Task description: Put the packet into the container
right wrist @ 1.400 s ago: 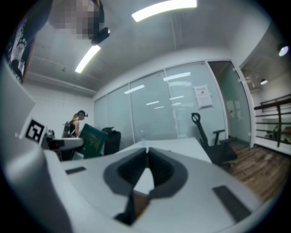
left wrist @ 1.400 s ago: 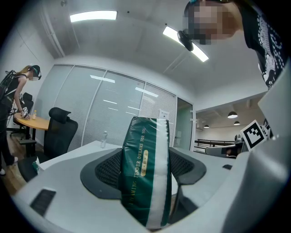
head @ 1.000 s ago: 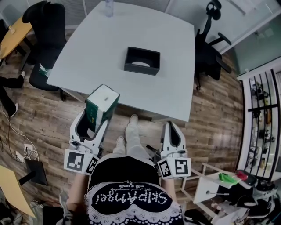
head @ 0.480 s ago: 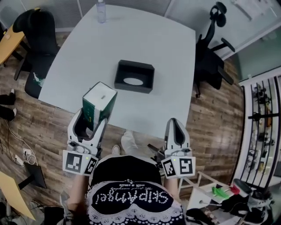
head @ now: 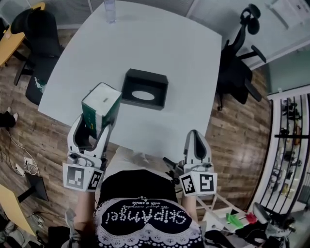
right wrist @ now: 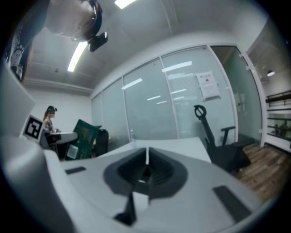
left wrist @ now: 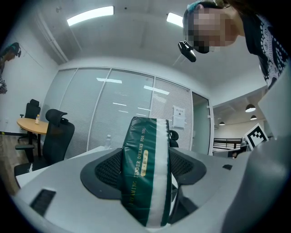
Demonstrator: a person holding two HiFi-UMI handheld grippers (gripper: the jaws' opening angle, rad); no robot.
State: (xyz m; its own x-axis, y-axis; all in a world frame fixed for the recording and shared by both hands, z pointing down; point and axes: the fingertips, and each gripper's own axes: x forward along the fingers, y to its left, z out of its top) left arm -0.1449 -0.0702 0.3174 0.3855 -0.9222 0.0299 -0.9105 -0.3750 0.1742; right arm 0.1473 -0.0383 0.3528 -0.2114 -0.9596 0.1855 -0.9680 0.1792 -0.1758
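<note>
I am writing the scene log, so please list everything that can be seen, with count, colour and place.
table: 1, white, centre
container: 1, black, open, on the table
packet: 1, green with white stripe, by the table's near edge
bottle: 1, clear, table's far edge
office chairs: at least 2, black, right and left of the table
left gripper: 1, white, shut on the packet
right gripper: 1, white, shut, empty

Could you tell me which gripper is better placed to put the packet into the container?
Left. The left gripper holds the green packet close to the black container; the right gripper is shut, empty, and farther back.
</note>
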